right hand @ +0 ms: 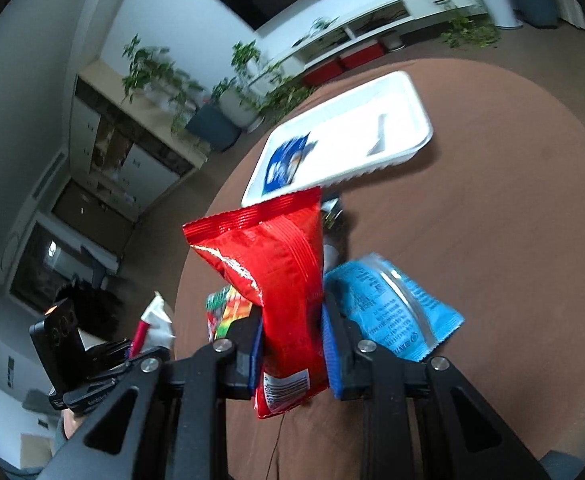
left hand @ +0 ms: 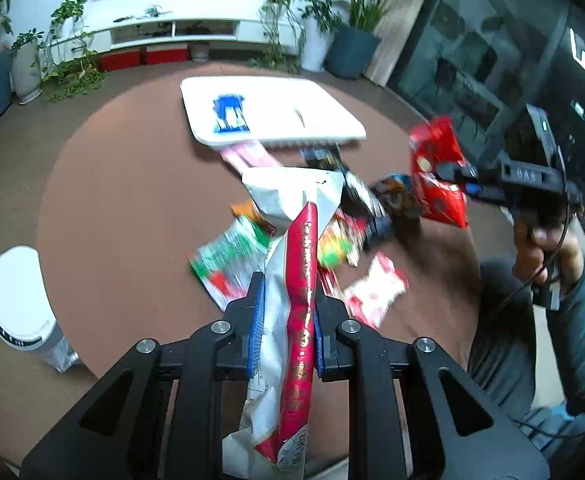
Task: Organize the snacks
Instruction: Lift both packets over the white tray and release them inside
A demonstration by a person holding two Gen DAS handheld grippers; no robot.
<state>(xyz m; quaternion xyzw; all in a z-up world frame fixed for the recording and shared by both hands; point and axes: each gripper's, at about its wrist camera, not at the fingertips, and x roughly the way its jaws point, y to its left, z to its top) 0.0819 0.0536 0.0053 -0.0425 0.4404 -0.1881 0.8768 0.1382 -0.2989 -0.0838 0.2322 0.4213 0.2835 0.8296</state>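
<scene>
Left fingers (left hand: 286,308): I see them pinching a white-and-red packet (left hand: 292,320) that stands on edge between the blue pads, lifted above the desk (left hand: 132,200).
Right fingers (right hand: 292,332): clamped on a red snack bag (right hand: 276,280), its barcode end hanging below the pads.
Pile: loose snacks (left hand: 252,256) lie mid-desk, below the left fingers; a blue packet (right hand: 392,312) sits just right of the right fingers.
Tray: the white tray (left hand: 332,128) rests at the far side, a blue packet in tray (left hand: 230,114) near its left end, the rest of its floor bare.
Room: open brown desk left of the pile, out to the round edge; a white bin (left hand: 20,304) stands beyond that edge.
Right hand (left hand: 540,248): wrapped round the handle, grey sleeve, device pointing in toward the pile.
Unclear: the pile is motion-blurred, so I cannot read labels; wrappers at the tray's near edge are half hidden.
</scene>
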